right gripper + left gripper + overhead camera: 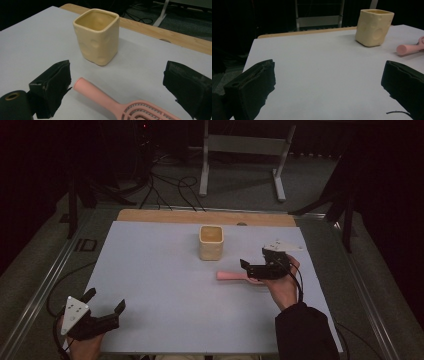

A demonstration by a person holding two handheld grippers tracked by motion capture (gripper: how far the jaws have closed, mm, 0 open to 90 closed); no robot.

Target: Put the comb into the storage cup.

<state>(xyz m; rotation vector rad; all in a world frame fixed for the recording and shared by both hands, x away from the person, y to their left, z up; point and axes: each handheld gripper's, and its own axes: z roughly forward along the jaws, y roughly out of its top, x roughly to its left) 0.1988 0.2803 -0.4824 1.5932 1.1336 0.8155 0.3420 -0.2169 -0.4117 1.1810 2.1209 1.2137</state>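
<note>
The one pink hairbrush lies flat on the white table top, right of centre, its long axis running across the table: the round handle end points toward my left, and the slotted head lies under my right gripper. In the right gripper view the handle runs up and leftward toward the single cream square cup, which stands upright just beyond it, apart from it, mouth open upward. My right gripper hangs over the brush head with its jaws spread wide, one on each side, neither touching the brush. My left gripper sits well apart at the near left corner of the table, jaws also spread, nothing between them. I count one brush, one cup, two grippers.
</note>
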